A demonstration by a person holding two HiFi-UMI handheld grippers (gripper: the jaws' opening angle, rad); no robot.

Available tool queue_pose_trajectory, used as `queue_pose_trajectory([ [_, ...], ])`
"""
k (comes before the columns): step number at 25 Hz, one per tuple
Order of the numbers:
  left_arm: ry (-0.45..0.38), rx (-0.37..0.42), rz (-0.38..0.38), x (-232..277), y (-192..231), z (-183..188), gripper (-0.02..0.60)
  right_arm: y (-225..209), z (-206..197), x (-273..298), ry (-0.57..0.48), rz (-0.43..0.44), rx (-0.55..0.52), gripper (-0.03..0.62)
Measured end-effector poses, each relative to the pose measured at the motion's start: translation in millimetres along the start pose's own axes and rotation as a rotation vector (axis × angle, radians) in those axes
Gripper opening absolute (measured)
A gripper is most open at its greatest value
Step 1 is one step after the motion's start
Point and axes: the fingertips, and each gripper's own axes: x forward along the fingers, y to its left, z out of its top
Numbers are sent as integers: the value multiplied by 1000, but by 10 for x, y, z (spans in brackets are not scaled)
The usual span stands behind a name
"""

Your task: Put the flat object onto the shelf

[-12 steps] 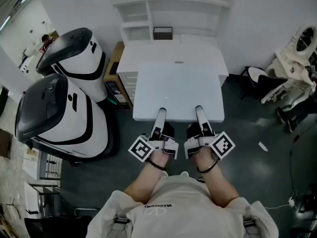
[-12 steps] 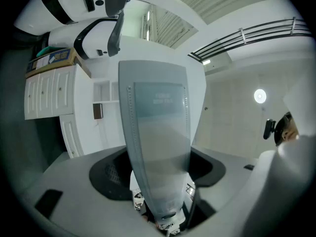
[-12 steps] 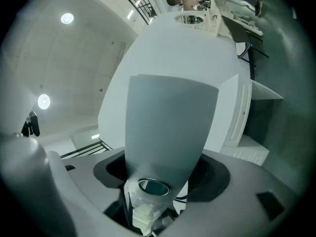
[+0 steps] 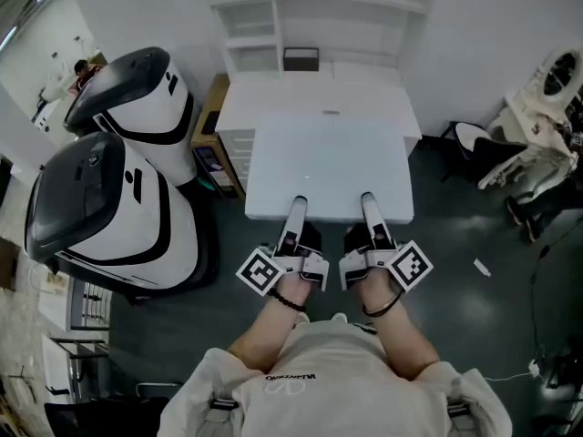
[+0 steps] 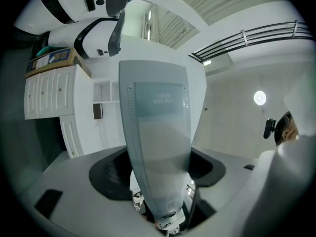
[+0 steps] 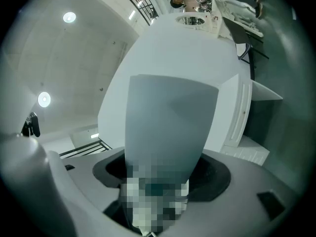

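Barely started imo; left hand-held gripper and right hand-held gripper are each clamped on the near edge of the board, held just over the desk; the shelf is well beyond, so lifting it up there is all left.

shelf: top cropped | desk: front hidden by flat panel

white flat panel | I see it plain, rectangular, broad face up toward my head camera, mid-frame | white shelf unit | top centre, open compartments, beyond the panel's far edge
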Motion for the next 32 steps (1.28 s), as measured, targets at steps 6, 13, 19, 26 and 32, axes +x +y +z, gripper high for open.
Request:
queue_pose_trajectory([
  [6,13,-10,-9,-7,27,2,315,8,-4,3,-3,2,-23,331],
  [13,22,-25,-9,-35,117,256,315,-7,-244,134,-10,-14,-16,331],
  [19,19,-23,-11,168,201,259,316,-80,-112,322,-10,-4,-31,331],
  [26,4,1,6,535,403,317,315,-260,53,722,9,8,2,331],
  [32,-16,26,17,1110,656,308,316,-527,398,1228,35,14,18,331],
])
